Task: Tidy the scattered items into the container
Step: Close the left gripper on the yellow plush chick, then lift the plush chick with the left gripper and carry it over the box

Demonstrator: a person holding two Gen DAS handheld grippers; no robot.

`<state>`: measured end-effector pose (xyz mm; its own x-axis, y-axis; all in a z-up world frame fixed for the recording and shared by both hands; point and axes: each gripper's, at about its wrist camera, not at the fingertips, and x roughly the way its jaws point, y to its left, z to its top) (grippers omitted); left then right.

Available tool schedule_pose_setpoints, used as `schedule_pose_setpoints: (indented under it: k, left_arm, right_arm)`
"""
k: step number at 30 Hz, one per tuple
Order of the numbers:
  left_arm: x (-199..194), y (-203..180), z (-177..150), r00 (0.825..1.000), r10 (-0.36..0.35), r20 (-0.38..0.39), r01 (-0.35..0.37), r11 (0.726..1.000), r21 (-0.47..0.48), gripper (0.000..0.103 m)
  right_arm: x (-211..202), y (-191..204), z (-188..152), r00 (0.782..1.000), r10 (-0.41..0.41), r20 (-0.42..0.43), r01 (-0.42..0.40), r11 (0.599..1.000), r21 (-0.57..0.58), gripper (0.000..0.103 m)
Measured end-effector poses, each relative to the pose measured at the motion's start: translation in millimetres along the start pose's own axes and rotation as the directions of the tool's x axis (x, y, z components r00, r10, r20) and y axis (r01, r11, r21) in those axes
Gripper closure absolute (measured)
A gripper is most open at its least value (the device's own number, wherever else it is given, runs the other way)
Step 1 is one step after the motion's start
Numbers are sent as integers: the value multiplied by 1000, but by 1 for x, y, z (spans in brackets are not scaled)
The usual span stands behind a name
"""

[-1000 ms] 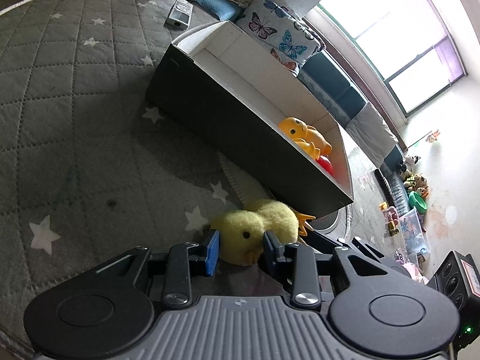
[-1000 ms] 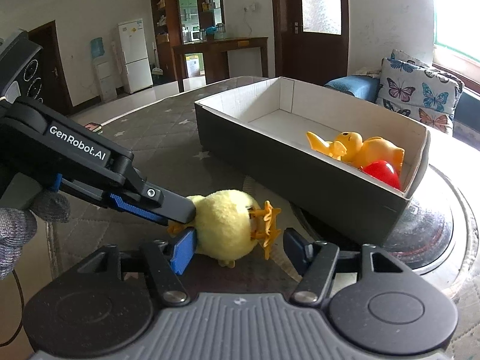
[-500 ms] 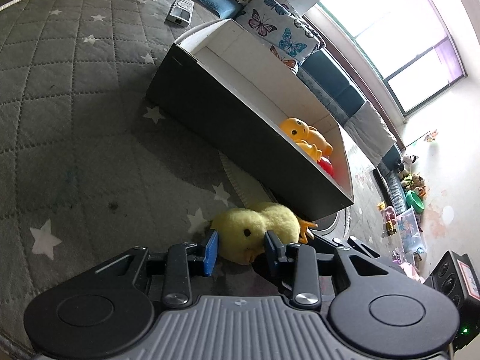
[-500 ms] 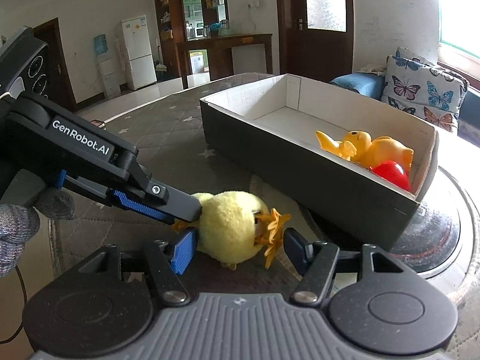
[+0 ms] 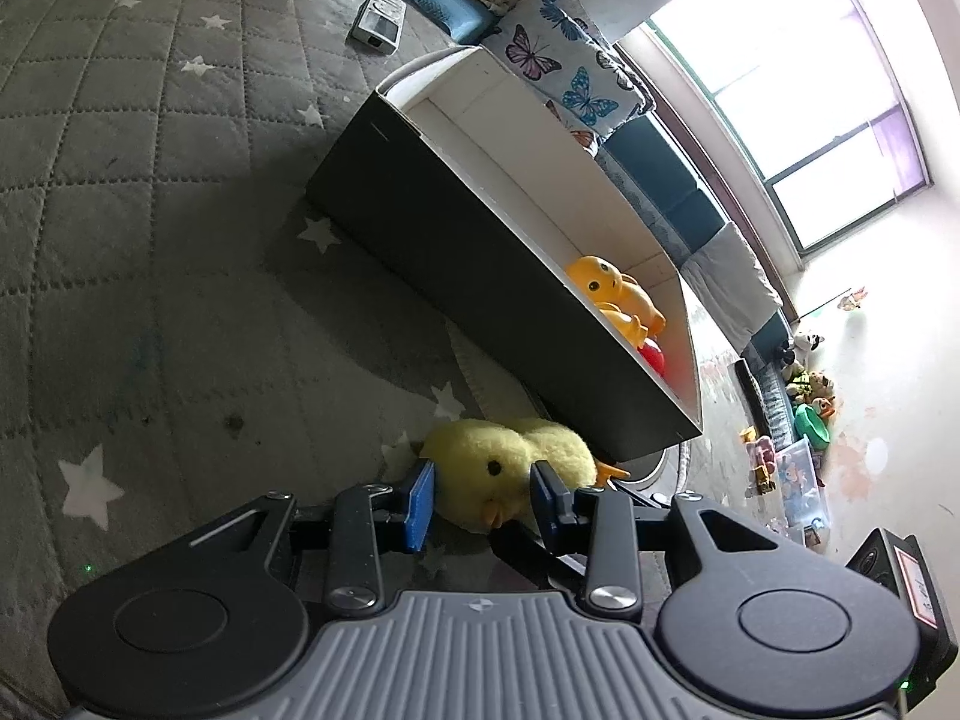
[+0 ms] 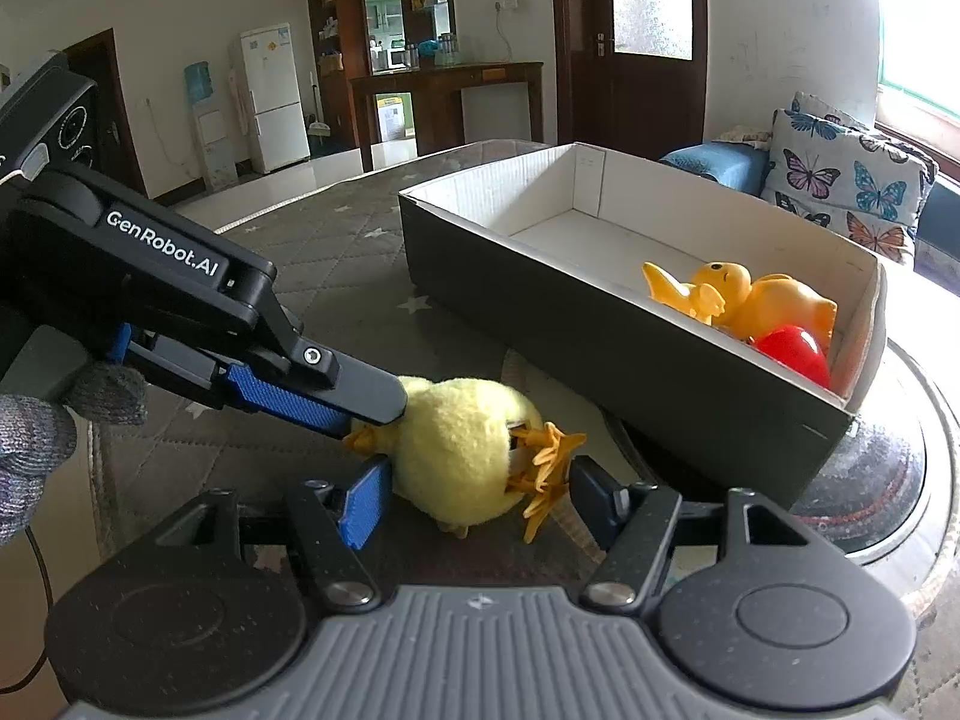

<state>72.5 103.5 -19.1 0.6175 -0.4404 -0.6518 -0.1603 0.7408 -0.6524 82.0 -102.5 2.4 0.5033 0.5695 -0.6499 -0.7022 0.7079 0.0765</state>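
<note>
A yellow plush chick (image 5: 504, 462) (image 6: 462, 450) lies on the grey quilted cover, just in front of the black cardboard box (image 5: 456, 258) (image 6: 600, 324). My left gripper (image 5: 480, 498) is shut on the chick's head, its blue pads pressing both sides; it also shows in the right wrist view (image 6: 366, 414). My right gripper (image 6: 474, 498) is open around the chick's body and orange feet, not pressing. Inside the box lie an orange rubber duck (image 6: 738, 297) (image 5: 612, 294) and a red ball (image 6: 792, 348) (image 5: 654, 357).
A small grey device (image 5: 378, 24) lies on the cover beyond the box. Butterfly cushions (image 6: 852, 180) sit behind the box. A round dark glass tabletop (image 6: 888, 480) is under the box's right end. Toys are on the floor at far right (image 5: 798, 450).
The chick has lifted slightly and both grippers have drawn a little nearer the box. The left gripper stays closed on the chick's head; the right stays open around it.
</note>
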Motion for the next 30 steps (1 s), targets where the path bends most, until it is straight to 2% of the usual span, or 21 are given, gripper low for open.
schedule_pose_setpoints:
  k: [13,30]
  left_arm:
    - [0,5,7,1000,-15,22,16,999,-43,65]
    - [10,16,11,999,-25,24,28,988,-153,59]
  right_arm:
    - [8,3,1,1000,-16,-8,16,1000,12,29]
    - [8,11,2,998,-58,-2,58,998,6,35]
